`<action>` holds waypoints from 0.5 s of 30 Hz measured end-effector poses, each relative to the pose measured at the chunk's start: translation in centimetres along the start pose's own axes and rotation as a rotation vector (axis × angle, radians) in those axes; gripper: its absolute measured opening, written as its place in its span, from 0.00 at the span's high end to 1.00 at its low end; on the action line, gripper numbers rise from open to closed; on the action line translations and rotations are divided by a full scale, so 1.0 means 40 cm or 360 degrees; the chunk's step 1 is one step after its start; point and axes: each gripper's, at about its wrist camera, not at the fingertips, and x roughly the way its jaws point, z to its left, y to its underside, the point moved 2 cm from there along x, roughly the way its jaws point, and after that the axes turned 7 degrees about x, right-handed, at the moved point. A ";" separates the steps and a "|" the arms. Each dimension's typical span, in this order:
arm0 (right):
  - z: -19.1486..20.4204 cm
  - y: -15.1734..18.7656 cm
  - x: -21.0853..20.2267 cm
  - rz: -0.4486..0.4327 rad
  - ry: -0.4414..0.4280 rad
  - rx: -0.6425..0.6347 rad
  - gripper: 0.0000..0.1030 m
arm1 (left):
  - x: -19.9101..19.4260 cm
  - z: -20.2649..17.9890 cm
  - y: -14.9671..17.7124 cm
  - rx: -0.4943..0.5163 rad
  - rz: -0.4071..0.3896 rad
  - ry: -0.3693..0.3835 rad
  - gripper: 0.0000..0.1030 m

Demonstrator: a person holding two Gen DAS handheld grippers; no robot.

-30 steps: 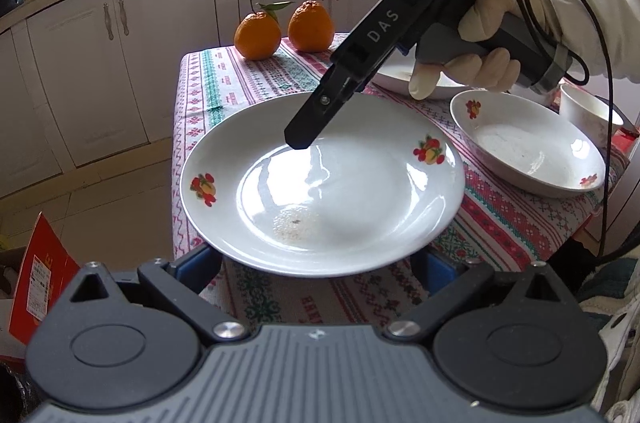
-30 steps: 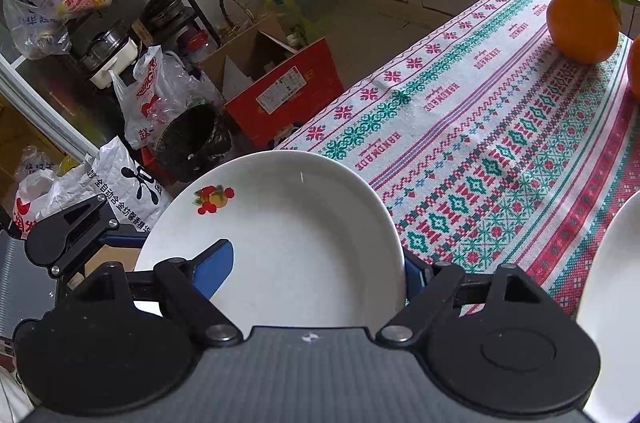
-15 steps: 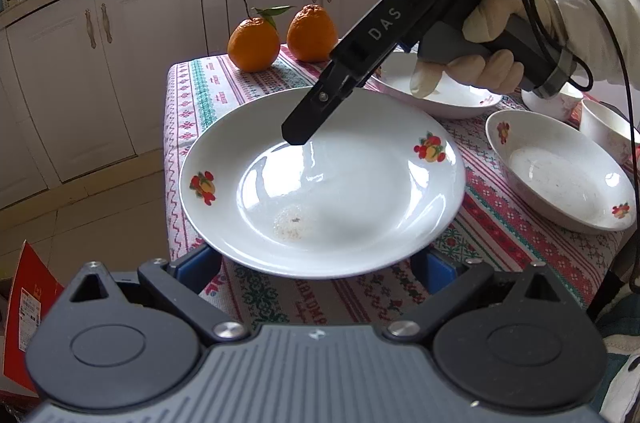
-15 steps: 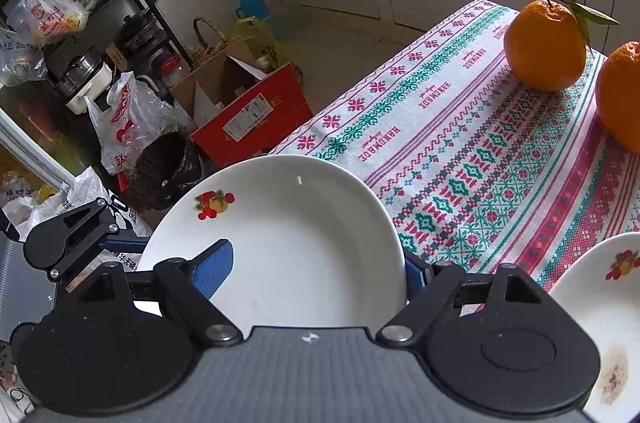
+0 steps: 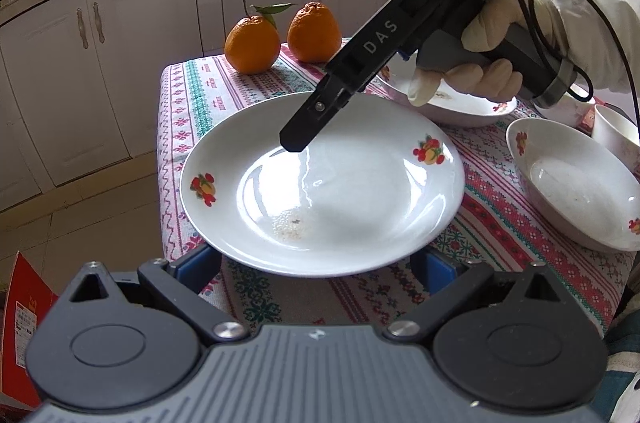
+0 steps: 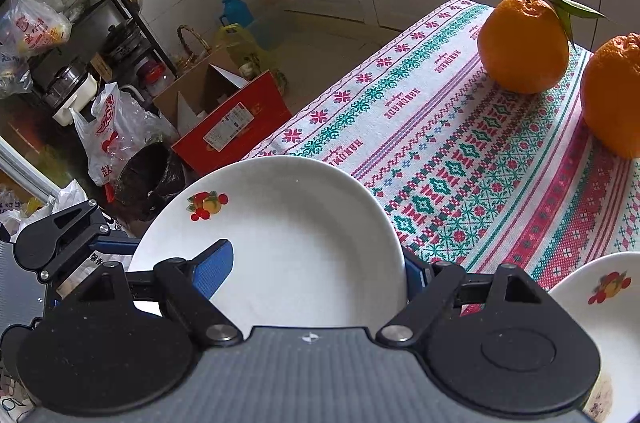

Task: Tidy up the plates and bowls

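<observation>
While half open, both claws (image 5: 316, 263) (image 6: 316, 263) grip plate (image 5: 360, 207).

Black claw (image 5: 294, 139) marked DAS, blue pads (image 6: 212, 269), white sleeve (image 5: 592, 23)

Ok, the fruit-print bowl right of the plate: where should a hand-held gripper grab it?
Pinch the bowl by its rim, one finger inside, one outside, coming from above on the side nearest the plate. It sits upright and looks too wide to span; a white cup crowds its far side.

Table under a patterned cloth (image 5: 192, 111), with two oranges (image 5: 252, 45), two bowls (image 5: 576, 191) and a cup (image 5: 614, 131).
</observation>
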 end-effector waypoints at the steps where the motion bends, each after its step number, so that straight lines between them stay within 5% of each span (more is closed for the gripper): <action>1: -0.001 -0.001 0.001 -0.0001 0.0002 -0.0002 0.14 | -0.001 0.000 0.000 0.0001 -0.0001 -0.0002 0.03; 15: -0.001 -0.003 0.014 -0.0008 0.0041 -0.0019 0.14 | 0.005 -0.001 -0.005 0.0024 0.0007 -0.0004 0.03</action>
